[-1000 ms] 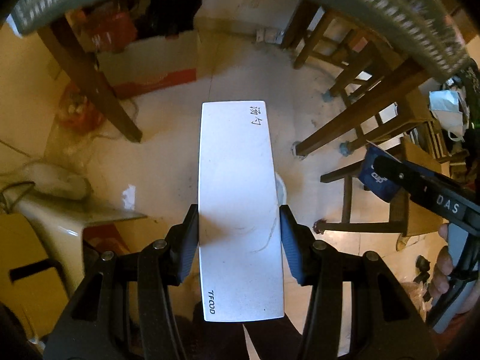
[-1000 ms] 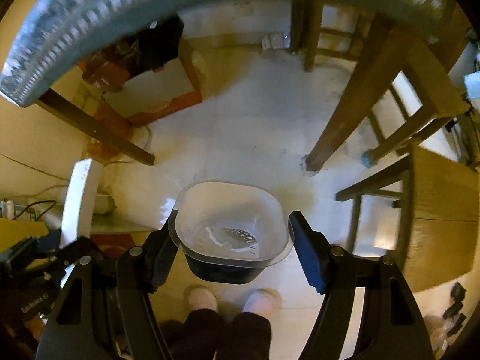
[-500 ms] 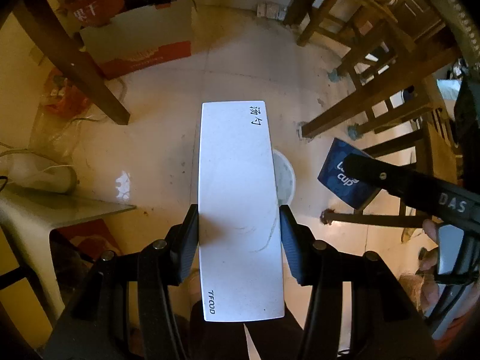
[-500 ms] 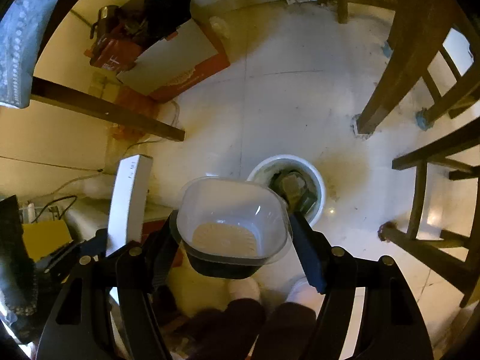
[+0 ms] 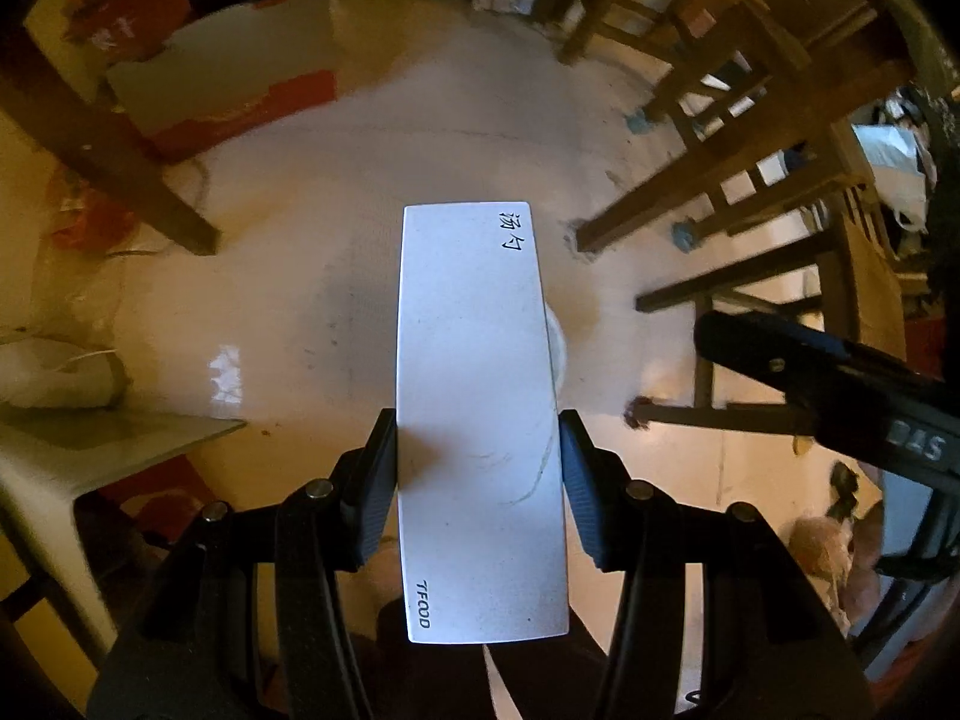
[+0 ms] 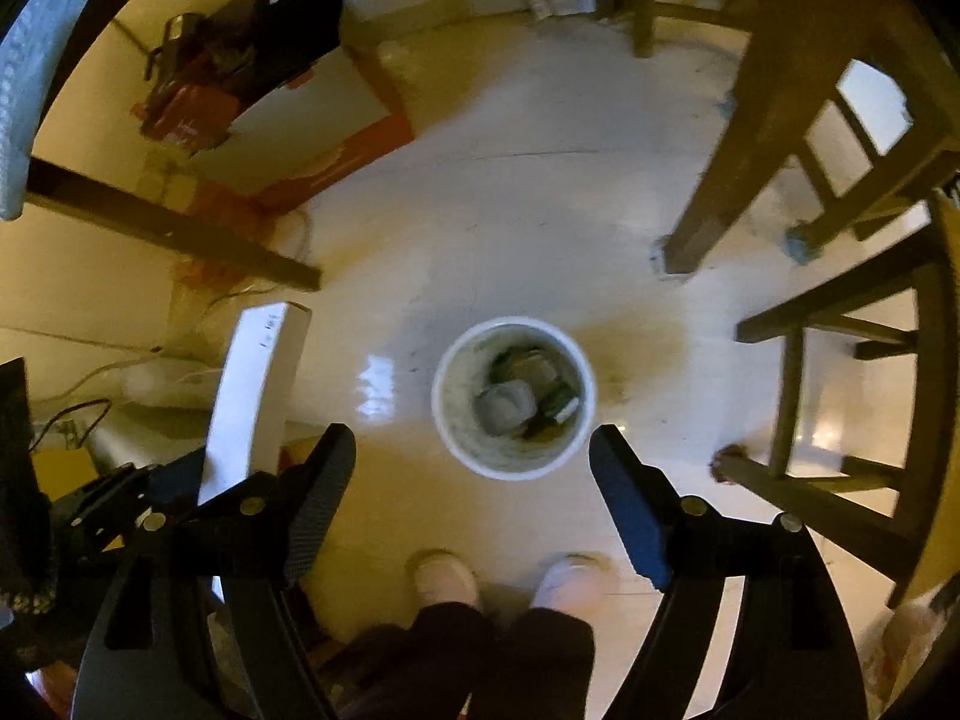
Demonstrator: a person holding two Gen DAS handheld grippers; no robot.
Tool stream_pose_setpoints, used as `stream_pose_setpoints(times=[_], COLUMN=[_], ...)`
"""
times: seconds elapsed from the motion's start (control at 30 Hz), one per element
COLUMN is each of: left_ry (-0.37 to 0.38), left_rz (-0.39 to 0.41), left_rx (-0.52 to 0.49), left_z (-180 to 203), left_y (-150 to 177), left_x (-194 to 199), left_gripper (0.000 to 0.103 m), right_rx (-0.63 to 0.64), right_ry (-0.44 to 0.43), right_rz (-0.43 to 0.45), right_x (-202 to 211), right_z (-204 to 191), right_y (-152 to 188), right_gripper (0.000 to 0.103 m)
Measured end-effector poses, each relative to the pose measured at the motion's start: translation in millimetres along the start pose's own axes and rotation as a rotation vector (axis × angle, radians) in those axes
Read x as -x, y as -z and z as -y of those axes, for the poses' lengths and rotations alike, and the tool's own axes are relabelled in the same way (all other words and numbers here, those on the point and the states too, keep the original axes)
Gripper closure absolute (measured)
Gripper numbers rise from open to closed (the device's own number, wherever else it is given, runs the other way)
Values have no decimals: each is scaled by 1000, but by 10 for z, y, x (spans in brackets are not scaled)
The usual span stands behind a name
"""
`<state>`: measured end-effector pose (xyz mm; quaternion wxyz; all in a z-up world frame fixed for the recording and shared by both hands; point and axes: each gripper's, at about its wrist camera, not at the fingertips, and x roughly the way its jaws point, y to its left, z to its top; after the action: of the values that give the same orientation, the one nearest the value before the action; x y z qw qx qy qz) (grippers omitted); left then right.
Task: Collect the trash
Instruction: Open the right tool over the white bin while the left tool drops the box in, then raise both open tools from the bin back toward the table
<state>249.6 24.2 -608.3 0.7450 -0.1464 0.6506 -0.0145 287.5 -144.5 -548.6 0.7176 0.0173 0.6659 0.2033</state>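
Observation:
My left gripper (image 5: 478, 450) is shut on a long white box (image 5: 477, 408) printed "TFOOD", held above the floor; the box also shows at the left of the right wrist view (image 6: 255, 396). My right gripper (image 6: 472, 462) is open and empty, hovering above a white round trash bin (image 6: 456, 420) on the floor. The bin holds a clear container (image 6: 507, 405) and other trash. In the left wrist view only the bin's rim (image 5: 557, 348) peeks from behind the box, and the right gripper's arm (image 5: 840, 384) is at the right.
Wooden chairs and table legs (image 6: 750, 138) stand to the right and far side. A white-and-red cardboard box (image 6: 288, 138) with red and black things on it lies at the far left. A table leg (image 6: 162, 228) slants on the left. The person's feet (image 6: 504, 582) are near the bin.
The right gripper opened and let go of the clear plastic bowl, which now lies in the bin. The left gripper keeps hold of the white box and moved slightly.

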Motion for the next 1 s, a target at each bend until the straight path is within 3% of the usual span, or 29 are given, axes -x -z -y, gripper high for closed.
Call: stream_pose_setpoints(times=[0.17, 0.27, 0.37, 0.63, 1.0], left_ry=[11, 5, -18, -33, -6], left_rz=[-38, -101, -75, 33, 269], left_rx=[-32, -25, -45, -99, -56], left_z=[169, 236, 326, 457, 525], left_y=[-102, -195, -218, -192, -318], left_x=[-318, -513, -409, 475, 2269], left_gripper=[51, 46, 46, 46, 46], right_rx=[-60, -46, -38, -41, 33], right_ry=[68, 147, 190, 177, 163], right_rz=[43, 49, 42, 83, 269], right_x=[176, 253, 325, 850, 2281], right_z=[186, 208, 183, 46, -598], right_y=[47, 53, 38, -2, -118], right_gripper=[25, 25, 25, 26, 26])
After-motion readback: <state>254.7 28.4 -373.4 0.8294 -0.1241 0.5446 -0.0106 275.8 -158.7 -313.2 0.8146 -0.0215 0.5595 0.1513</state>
